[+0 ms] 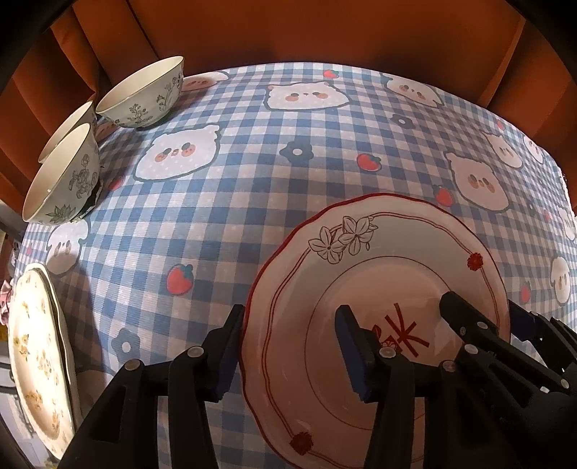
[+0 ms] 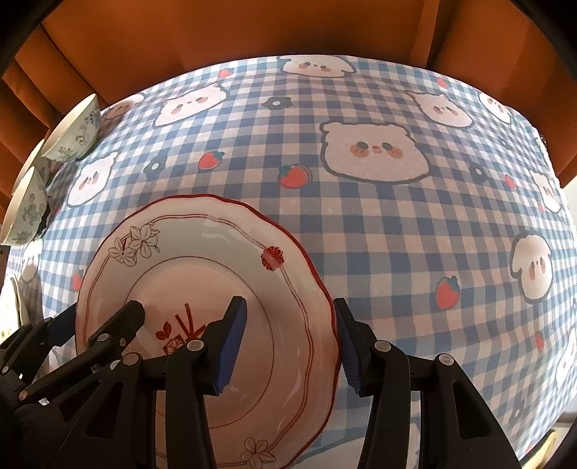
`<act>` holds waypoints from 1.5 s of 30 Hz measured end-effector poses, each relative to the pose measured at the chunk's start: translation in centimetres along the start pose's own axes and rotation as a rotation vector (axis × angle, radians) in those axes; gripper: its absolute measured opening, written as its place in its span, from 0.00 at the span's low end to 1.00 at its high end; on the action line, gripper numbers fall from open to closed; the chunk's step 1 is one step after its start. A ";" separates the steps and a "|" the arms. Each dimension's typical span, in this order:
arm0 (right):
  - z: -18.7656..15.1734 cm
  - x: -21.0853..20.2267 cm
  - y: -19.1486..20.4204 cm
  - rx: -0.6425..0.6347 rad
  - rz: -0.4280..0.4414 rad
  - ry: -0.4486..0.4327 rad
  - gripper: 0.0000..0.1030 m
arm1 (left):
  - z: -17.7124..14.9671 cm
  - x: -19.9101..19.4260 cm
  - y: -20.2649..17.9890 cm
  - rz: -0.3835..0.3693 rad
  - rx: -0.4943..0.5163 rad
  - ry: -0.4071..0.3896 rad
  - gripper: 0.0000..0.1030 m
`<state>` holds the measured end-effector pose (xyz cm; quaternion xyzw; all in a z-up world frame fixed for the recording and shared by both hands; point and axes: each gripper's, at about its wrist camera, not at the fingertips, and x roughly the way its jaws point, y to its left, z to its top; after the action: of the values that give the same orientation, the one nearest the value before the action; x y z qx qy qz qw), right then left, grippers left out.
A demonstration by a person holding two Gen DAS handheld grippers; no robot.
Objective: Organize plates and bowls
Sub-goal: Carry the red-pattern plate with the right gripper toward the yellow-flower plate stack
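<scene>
Both grippers straddle opposite rims of the red-edged plate (image 1: 378,288) on the checked tablecloth (image 1: 223,216): left gripper (image 1: 288,351) seemingly just off it, right gripper (image 2: 290,346) possibly pinching. Only the left view shows the floral plates (image 1: 32,342) near left; three bowls (image 1: 144,93) far left.

Watching tabletop (image 1: 252,202): covered by blue-and-white checked cloth (image 2: 414,252), printed with pale bear-like faces, red strawberries, dark flowers. I see cloth lying flat, reaching tabletop's far edge in both wrist views. Beyond far edge, rust-orange curtain (image 1: 324,32) hangs in vertical folds, fills whole background. At far left edge of left wrist view, I make out small pink ruffled thing (image 1: 5,303), mostly cut off, cannot tell what it is.
</scene>
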<state>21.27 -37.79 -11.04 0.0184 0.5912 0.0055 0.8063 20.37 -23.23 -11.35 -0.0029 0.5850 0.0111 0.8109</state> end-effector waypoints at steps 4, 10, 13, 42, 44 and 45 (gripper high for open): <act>0.1 0.0 0.2 -0.002 -0.015 0.004 0.51 | -0.2 -0.3 0.0 0.011 0.016 -0.013 0.48; -0.6 -0.5 1.1 -0.013 -0.020 0.014 0.51 | -1.3 -1.1 1.7 -0.016 -0.007 -0.005 0.48; -1.5 -1.1 2.1 -0.023 -0.030 0.022 0.51 | -1.9 -2.1 2.5 -0.023 -0.001 -0.025 0.48; -8.2 -10.3 18.1 0.052 -0.133 -0.118 0.52 | -6.9 -9.5 18.9 -0.154 0.058 -0.121 0.48; -8.5 -10.7 19.4 0.045 -0.131 -0.127 0.51 | -7.2 -9.7 20.4 -0.153 0.049 -0.129 0.48; -8.6 -10.8 20.1 0.041 -0.130 -0.132 0.51 | -7.4 -9.8 21.2 -0.152 0.042 -0.132 0.48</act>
<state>10.07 -17.83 -2.63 -0.0032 0.5369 -0.0602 0.8415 9.82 -2.28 -4.25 -0.0295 0.5287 -0.0626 0.8460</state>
